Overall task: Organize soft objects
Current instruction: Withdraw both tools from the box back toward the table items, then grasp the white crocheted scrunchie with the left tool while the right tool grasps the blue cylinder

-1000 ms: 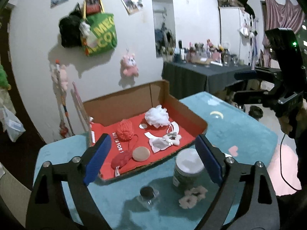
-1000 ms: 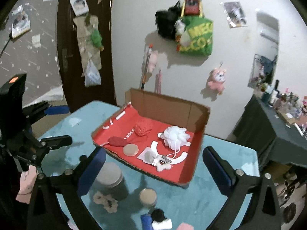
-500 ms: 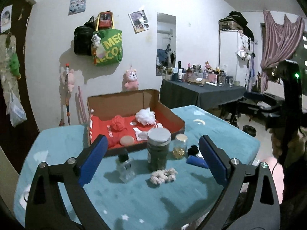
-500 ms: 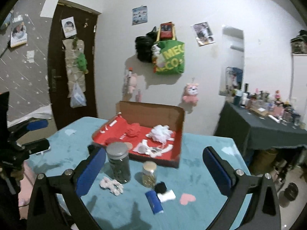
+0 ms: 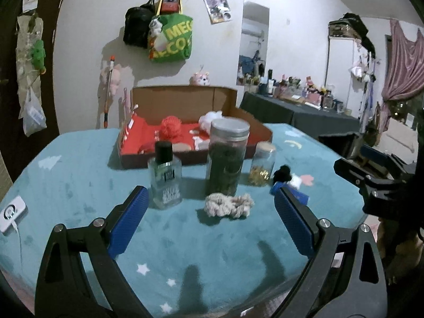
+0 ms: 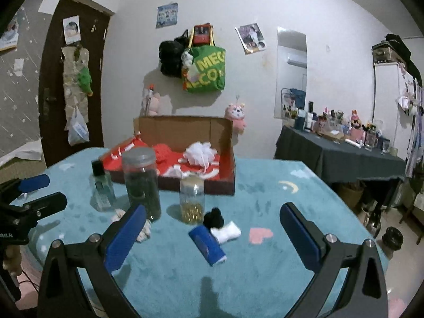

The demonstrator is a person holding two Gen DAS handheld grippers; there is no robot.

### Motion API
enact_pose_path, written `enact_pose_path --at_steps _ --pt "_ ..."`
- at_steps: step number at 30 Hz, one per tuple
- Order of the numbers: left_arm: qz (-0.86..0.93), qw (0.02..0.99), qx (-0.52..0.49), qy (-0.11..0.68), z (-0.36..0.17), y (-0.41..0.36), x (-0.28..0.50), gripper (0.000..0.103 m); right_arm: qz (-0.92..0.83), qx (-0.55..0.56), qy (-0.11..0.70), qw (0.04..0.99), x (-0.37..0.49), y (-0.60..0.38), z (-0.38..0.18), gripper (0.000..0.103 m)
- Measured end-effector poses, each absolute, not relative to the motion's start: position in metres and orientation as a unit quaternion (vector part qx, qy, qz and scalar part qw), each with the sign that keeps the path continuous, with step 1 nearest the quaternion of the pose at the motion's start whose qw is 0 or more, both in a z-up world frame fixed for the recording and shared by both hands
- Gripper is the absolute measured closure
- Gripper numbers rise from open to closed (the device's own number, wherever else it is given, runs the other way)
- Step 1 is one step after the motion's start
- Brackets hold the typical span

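A beige scrunchie [image 5: 229, 206] lies on the teal table in front of a tall dark jar [image 5: 228, 156]; it is partly hidden behind my right finger in the right wrist view [image 6: 144, 232]. A black pom-pom [image 6: 214, 218], a white soft piece [image 6: 228, 232] and a blue roll [image 6: 206, 243] lie together. The cardboard box [image 5: 185, 100] with red lining holds a red puff [image 5: 171, 128] and a white puff [image 6: 200, 153]. My left gripper [image 5: 209, 222] is open and empty, low over the table before the scrunchie. My right gripper [image 6: 210, 234] is open and empty, near the blue roll.
A clear bottle with black cap [image 5: 164, 176] and a small jar of gold bits [image 6: 192, 198] stand among the soft things. A white power strip [image 5: 10, 213] lies at the table's left edge. A dark side table [image 6: 341, 156] with bottles stands at right.
Both grippers have pulled back from the box and dropped lower toward the table's near side. The jars, bottle and scrunchie now sit close in front. Both stay open.
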State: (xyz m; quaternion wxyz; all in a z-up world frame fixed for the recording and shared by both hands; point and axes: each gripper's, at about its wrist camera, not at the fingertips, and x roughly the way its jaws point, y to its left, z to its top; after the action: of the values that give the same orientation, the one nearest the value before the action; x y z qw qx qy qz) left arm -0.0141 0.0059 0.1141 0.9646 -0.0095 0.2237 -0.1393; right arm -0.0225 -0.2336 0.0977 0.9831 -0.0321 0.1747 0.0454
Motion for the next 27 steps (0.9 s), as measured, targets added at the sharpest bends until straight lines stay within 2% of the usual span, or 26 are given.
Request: enact_pose_path --at_steps 13,27 --pt "-0.103 0.956 -0.017 0.275 0.06 -0.01 0.008 0.006 0.046 -0.017 0.247 0.968 0.0 -0.225 0.039 0.0" --pt "-0.104 0.948 -0.015 0.299 0.048 -0.018 0.023 0.006 0.047 -0.005 0.276 0.96 0.016 -0.235 0.026 0.0"
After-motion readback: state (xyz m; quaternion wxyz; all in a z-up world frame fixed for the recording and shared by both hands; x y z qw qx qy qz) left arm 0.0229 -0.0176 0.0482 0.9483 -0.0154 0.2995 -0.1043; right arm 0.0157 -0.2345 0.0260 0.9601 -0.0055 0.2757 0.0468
